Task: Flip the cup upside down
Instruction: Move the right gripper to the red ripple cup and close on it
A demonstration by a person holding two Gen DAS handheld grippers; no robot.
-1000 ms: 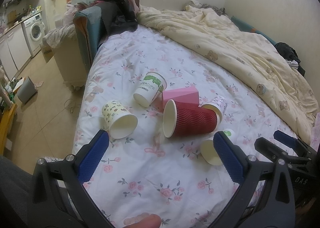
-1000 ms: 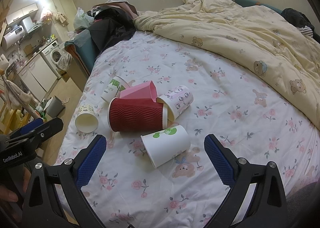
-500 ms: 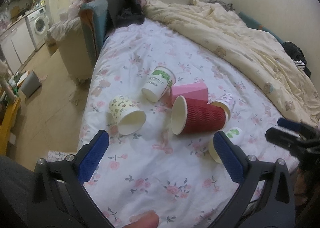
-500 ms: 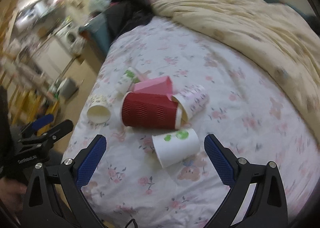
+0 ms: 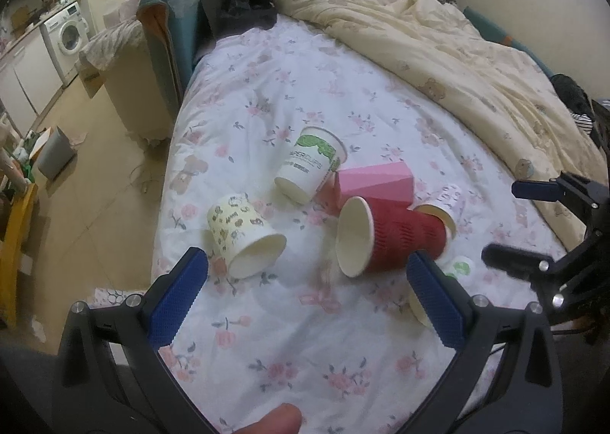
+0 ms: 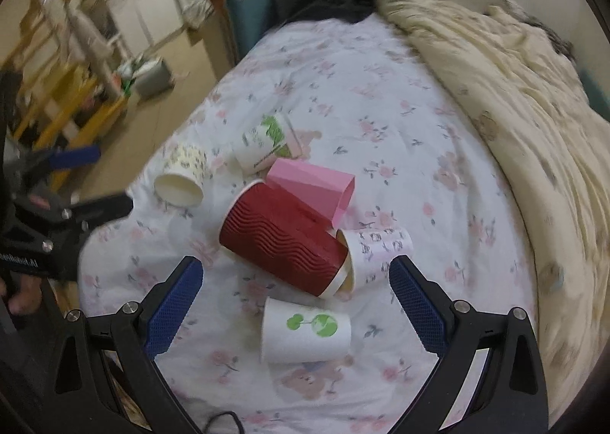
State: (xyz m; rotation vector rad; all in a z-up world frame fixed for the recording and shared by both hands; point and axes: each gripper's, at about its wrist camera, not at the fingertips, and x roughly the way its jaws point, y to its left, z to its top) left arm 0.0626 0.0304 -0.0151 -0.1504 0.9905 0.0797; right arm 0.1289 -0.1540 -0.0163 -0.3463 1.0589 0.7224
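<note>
Several paper cups lie on their sides on a floral bedsheet [image 5: 305, 338]. A red ribbed cup [image 5: 389, 236] [image 6: 282, 239] lies in the middle, with a pink cup [image 5: 375, 180] [image 6: 312, 186] behind it. A yellow patterned cup [image 5: 244, 236] [image 6: 183, 175] lies at the left. A white cup with green print [image 5: 310, 167] [image 6: 263, 148] lies farther back. A white cup with green dots [image 6: 305, 331] lies nearest my right gripper [image 6: 297, 304]. A lilac-print cup [image 6: 377, 247] touches the red cup. My left gripper [image 5: 305, 297] is open and empty, as is the right.
A cream duvet [image 5: 438, 53] covers the bed's right side. Dark clothes and a teal chair [image 5: 179, 26] stand at the head. The bed's left edge drops to the floor with a washing machine [image 5: 65, 41] and a grey bin [image 5: 55, 157].
Both grippers have moved in closer above the cups. The right wrist view has swung left and tilted down, so the green-dot cup now lies between its fingers. The cups have not moved.
</note>
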